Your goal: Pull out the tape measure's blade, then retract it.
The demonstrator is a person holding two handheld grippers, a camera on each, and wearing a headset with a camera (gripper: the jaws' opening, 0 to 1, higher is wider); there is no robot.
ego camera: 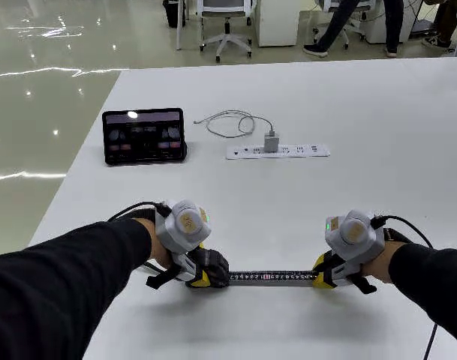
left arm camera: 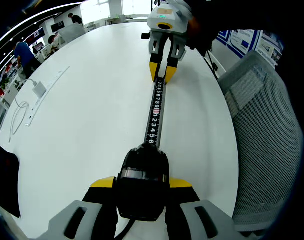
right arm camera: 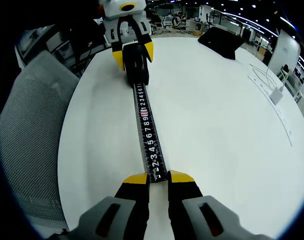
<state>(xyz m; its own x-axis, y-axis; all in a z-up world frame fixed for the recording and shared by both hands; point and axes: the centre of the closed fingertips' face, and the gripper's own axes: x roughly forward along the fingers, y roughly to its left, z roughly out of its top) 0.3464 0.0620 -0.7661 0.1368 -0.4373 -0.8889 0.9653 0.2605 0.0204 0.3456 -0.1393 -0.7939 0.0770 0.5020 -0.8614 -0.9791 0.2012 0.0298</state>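
A black tape measure case (ego camera: 210, 268) (left arm camera: 142, 182) (right arm camera: 137, 64) rests on the white table near its front edge, with my left gripper (ego camera: 200, 276) (left arm camera: 142, 184) (right arm camera: 133, 55) shut on it. Its numbered blade (ego camera: 272, 277) (left arm camera: 155, 112) (right arm camera: 148, 134) runs flat along the table to the right. My right gripper (ego camera: 323, 276) (right arm camera: 157, 177) (left arm camera: 163, 73) is shut on the blade's end. The two grippers face each other, a short stretch of blade drawn out between them.
A dark tablet (ego camera: 144, 136) stands at the back left of the table (ego camera: 363, 112). A white power strip (ego camera: 278, 151) with a plugged charger and coiled cable (ego camera: 232, 124) lies behind. A grey mesh chair (left arm camera: 264, 130) is at the table's near side. Office chairs and people stand beyond.
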